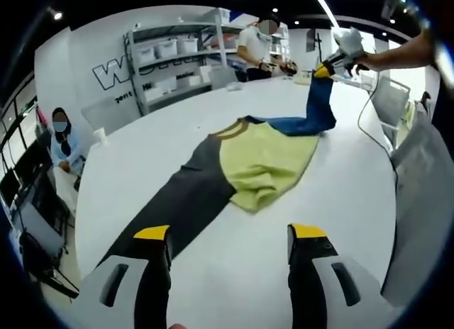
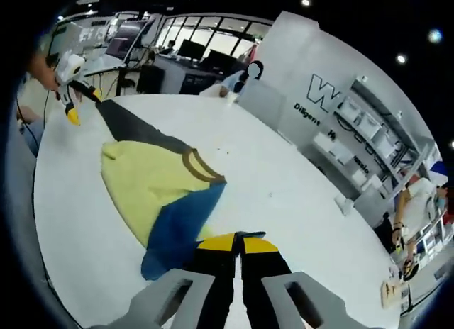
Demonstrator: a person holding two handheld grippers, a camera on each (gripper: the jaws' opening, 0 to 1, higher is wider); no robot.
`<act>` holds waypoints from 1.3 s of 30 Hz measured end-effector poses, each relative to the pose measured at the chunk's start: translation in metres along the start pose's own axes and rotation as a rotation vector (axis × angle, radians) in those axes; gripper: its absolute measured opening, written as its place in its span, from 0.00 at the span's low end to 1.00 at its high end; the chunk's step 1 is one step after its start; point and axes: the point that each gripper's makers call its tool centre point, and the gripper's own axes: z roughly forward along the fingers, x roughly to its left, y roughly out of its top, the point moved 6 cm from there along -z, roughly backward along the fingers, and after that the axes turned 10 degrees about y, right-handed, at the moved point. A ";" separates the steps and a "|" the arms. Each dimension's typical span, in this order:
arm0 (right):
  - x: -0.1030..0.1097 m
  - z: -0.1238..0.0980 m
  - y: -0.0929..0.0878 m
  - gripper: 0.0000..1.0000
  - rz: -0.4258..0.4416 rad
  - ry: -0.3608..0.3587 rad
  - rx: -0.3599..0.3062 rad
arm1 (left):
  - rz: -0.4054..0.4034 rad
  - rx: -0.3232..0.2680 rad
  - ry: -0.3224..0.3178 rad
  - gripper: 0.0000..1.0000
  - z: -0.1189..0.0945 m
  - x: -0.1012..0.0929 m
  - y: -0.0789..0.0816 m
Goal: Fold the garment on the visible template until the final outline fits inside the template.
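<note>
On the white desk (image 1: pixel 340 201) lies the garment (image 1: pixel 262 162), a soft knit shirt with yellow-green body, brown collar, one dark grey sleeve and one blue sleeve. No template visible. Right tongs (image 2: pixel 237 242) closed on blue sleeve end, lifting it. Left tongs (image 1: pixel 230 233) wide open, empty, near grey sleeve. Looks light, limp, drapes easily; best pinched at cuffs or hem.
</note>
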 end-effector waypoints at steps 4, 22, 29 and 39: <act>-0.016 -0.006 0.003 0.00 -0.010 -0.028 -0.004 | 0.001 0.000 0.001 0.67 -0.001 0.001 0.000; -0.077 -0.026 0.017 0.00 -0.037 -0.135 -0.012 | -0.001 0.011 0.001 0.68 -0.001 0.000 -0.002; -0.090 -0.033 0.018 0.00 -0.032 -0.166 -0.007 | -0.001 0.013 0.000 0.68 -0.001 0.000 -0.002; -0.120 -0.028 0.002 0.00 -0.005 -0.198 0.036 | 0.008 0.028 -0.002 0.68 -0.003 0.000 -0.005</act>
